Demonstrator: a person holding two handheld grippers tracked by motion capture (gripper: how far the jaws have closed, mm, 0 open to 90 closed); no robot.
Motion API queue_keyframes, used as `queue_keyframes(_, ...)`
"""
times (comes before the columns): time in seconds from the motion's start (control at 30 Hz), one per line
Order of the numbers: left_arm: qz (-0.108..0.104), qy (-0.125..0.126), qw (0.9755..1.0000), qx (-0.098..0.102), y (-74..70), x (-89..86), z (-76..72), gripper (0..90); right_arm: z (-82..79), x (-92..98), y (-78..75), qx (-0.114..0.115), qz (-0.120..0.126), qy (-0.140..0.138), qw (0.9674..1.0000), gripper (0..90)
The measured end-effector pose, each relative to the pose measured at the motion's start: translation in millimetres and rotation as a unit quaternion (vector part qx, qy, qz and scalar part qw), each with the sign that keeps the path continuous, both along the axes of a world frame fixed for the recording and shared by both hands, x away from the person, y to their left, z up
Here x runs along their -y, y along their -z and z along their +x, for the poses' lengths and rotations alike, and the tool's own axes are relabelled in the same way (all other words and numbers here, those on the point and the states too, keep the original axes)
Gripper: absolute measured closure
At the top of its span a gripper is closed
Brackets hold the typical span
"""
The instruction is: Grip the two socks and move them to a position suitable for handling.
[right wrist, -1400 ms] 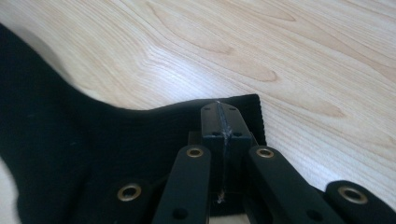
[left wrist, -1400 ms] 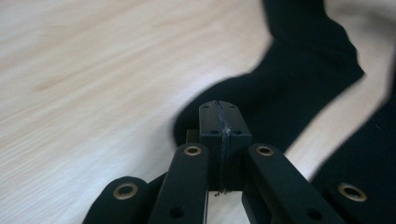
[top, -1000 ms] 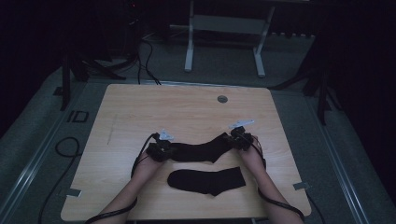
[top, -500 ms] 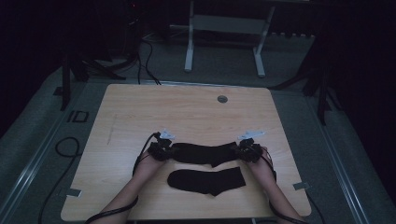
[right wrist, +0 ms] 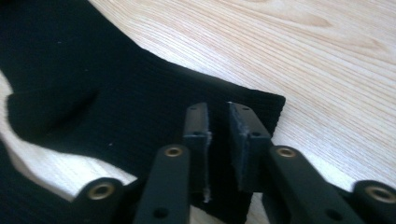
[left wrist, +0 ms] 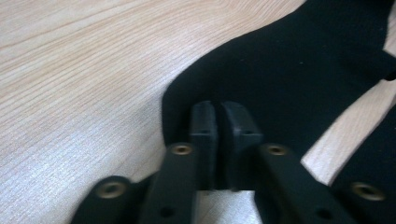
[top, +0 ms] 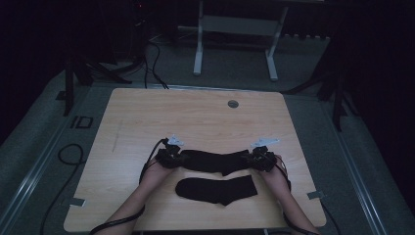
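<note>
Pinching far sock [top: 215, 161] taut btwn left tongs [top: 172, 157] & right tongs [top: 258, 159], hands low.

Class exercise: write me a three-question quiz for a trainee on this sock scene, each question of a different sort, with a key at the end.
1. True or false: the left gripper and the right gripper pinch opposite ends of one sock, the far sock.
2. Multiple choice: where does the near sock lie? A) on the table, untouched, between the person's forearms; B) draped over the far sock; C) on the floor.
3. Fill in: the round grey insert sits near the table's ___ edge.

Key: 1 true; 2 A; 3 far.
</note>
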State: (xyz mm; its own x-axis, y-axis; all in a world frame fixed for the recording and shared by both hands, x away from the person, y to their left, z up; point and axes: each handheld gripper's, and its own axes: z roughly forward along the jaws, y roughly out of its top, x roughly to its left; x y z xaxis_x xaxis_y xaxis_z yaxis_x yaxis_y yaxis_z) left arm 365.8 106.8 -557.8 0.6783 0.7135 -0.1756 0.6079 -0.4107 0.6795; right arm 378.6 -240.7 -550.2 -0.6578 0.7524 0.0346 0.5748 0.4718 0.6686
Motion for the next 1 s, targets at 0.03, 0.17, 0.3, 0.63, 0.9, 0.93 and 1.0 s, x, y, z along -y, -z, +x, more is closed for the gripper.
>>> queue_keyframes(0.03,-0.003,0.000,1.0000,0.003,-2.0,-1.0,-0.9,74.1,-0.5,-0.2,-1.9,0.002,0.001,0.000,1.0000,71.6)
queue_keyframes(0.17,-0.016,-0.001,0.9998,0.008,-12.8,-5.0,-7.1,62.0,-3.4,1.7,-12.1,0.008,0.017,-0.004,0.9998,65.5)
queue_keyframes(0.3,-0.006,0.012,0.9997,0.018,-22.9,-7.7,-20.6,56.1,-11.3,3.8,-21.6,0.014,0.028,-0.010,0.9995,58.6)
queue_keyframes(0.63,-0.006,0.050,0.9987,0.007,-25.7,-13.8,-55.3,47.2,-43.1,15.2,-30.0,0.009,0.040,-0.009,0.9991,52.6)
queue_keyframes(0.9,0.000,0.043,0.9990,-0.010,-12.5,-18.6,-73.6,48.4,-69.0,21.3,-15.7,-0.009,0.039,-0.008,0.9992,51.9)
queue_keyframes(0.93,0.001,0.041,0.9991,-0.012,-9.1,-19.4,-75.4,48.6,-71.2,22.3,-12.8,-0.012,0.035,-0.006,0.9993,51.9)
queue_keyframes(1.0,-0.001,0.039,0.9990,-0.019,-5.0,-20.8,-76.8,49.5,-74.4,25.3,-7.2,-0.021,0.034,0.002,0.9992,52.0)
